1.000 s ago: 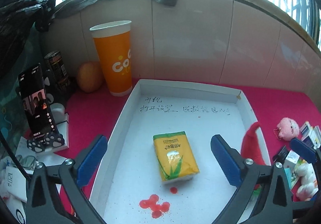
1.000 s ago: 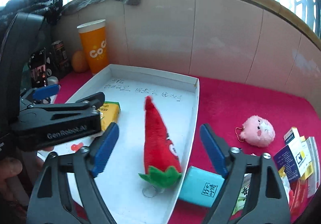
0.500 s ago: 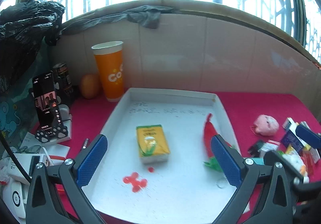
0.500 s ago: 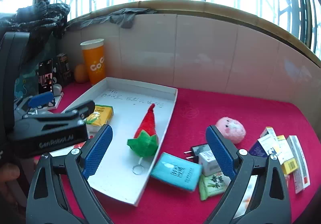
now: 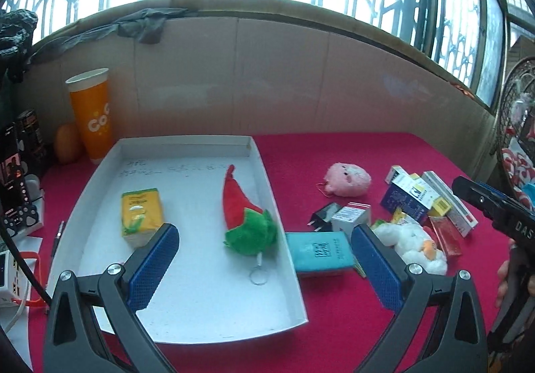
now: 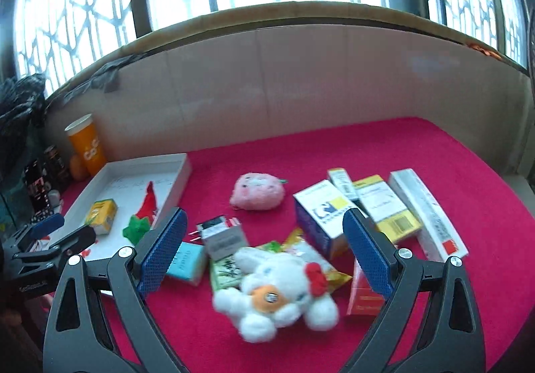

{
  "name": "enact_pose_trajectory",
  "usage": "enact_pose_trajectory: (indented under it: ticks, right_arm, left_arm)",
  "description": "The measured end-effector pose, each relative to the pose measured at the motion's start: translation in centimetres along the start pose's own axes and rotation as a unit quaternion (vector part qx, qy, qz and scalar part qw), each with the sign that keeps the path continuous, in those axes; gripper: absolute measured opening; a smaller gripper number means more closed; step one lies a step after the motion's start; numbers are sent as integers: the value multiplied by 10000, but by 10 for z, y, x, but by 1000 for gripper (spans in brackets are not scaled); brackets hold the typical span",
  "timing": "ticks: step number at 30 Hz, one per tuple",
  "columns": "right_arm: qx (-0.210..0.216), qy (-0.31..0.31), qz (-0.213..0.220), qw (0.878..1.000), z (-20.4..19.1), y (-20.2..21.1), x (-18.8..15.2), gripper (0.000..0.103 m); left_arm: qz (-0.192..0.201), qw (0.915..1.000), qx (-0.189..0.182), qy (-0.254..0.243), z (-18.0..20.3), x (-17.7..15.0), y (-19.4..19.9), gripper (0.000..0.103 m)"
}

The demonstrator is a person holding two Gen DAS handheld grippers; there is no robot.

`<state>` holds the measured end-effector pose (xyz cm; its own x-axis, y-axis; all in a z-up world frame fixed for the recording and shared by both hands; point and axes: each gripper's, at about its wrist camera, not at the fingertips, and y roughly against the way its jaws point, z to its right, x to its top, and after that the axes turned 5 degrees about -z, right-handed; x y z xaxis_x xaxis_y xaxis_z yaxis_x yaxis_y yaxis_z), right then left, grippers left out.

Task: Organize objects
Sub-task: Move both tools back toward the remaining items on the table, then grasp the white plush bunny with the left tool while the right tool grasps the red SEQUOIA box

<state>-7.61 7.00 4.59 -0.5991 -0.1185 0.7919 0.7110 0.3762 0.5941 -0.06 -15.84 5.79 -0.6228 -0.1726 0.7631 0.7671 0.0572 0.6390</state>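
A white tray [image 5: 90,192] on the red cloth holds a yellow tissue pack [image 5: 142,216] and a red chilli plush [image 5: 245,212] with a key ring. My left gripper [image 5: 265,261] hangs open above the tray's near right corner, nothing between its blue pads. Over the loose pile hovers my right gripper [image 6: 264,256], open and empty, with a white plush [image 6: 277,292] lying below and between its fingers. Around it are a teal pack [image 6: 187,261], a pink plush [image 6: 259,191], a small grey box [image 6: 224,239] and several cartons [image 6: 378,202]. The tray [image 6: 174,187] shows at the left there.
An orange paper cup [image 5: 92,115], an orange fruit [image 5: 67,144] and dark cans stand at the back left by the cardboard wall. A phone on a stand [image 5: 13,172] and cables lie left of the tray. A black plug [image 5: 322,214] sits among the pile.
Both grippers have pulled back and swung right. The right gripper left the chilli plush lying in the tray and now faces the loose pile. The left view widened to take in the pile.
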Motion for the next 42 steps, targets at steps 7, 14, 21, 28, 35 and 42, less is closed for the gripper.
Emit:
enact_pose_trajectory:
  ticks: [7, 14, 21, 28, 35, 42]
  right_arm:
    - [-441, -781, -171, 9958, 82, 3, -13, 95]
    - [-849, -1332, -206, 9872, 142, 3, -22, 95]
    - [-361, -728, -675, 9944, 119, -14, -34, 95]
    - [-515, -132, -1092, 9926, 89, -51, -37, 84]
    - [-574, -191, -1487, 9870, 102, -63, -59, 61]
    - [-669, -42, -1532, 9859, 99, -69, -56, 56]
  left_arm:
    - [-525, 9937, -501, -856, 60, -16, -20, 103]
    - [-959, 9798, -970, -1464, 127, -31, -45, 103]
    - [-884, 9763, -782, -1813, 157, -30, -64, 101]
    - [-963, 9760, -635, -1847, 162, -24, -80, 100]
    - [-1136, 9723, -698, -1919, 168, -31, -94, 94]
    - [-1155, 9678, -710, -2121, 182, -35, -103, 68]
